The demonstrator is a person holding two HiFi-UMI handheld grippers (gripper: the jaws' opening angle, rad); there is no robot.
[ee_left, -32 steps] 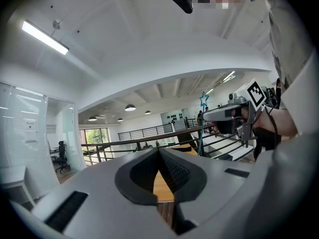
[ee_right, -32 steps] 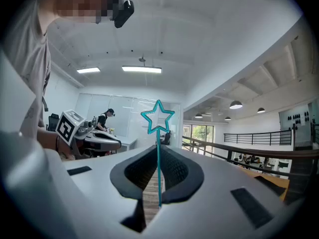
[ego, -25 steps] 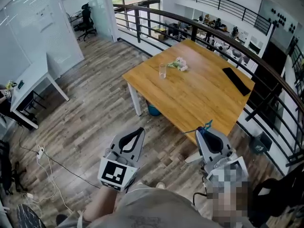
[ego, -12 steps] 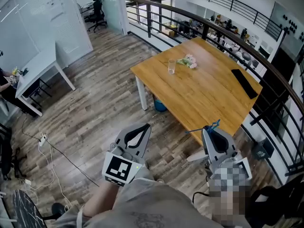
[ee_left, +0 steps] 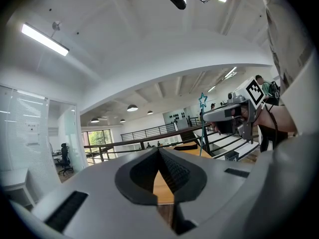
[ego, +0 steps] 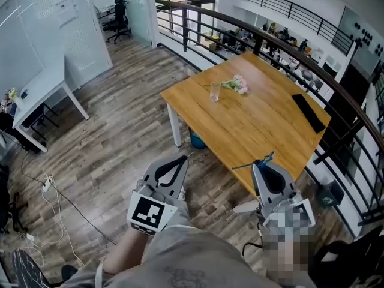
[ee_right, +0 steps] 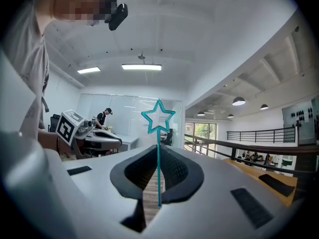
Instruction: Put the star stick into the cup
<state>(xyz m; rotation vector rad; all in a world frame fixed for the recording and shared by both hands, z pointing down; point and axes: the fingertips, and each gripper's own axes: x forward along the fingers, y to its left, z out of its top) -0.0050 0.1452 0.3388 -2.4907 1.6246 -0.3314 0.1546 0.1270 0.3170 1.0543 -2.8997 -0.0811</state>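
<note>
A clear glass cup (ego: 214, 91) stands on the far part of the wooden table (ego: 264, 131), well ahead of both grippers. My right gripper (ego: 263, 163) is shut on the thin blue star stick (ee_right: 158, 117), which stands upright between its jaws; the stick (ego: 262, 159) hovers by the table's near corner. The left gripper (ego: 178, 160) hangs over the wooden floor, left of the table, jaws together and empty. From the left gripper view, the right gripper (ee_left: 233, 114) and the star stick (ee_left: 202, 100) show at the right.
Pink flowers (ego: 237, 84) lie beside the cup, and a flat black object (ego: 308, 113) sits at the table's far right. A dark railing (ego: 282, 47) runs behind the table. A white desk (ego: 42, 95) stands at left; a cable (ego: 54, 194) trails on the floor.
The head view has shifted a little, so the table and cup sit slightly differently in frame. Both grippers hold the same pose, the stick still gripped.
</note>
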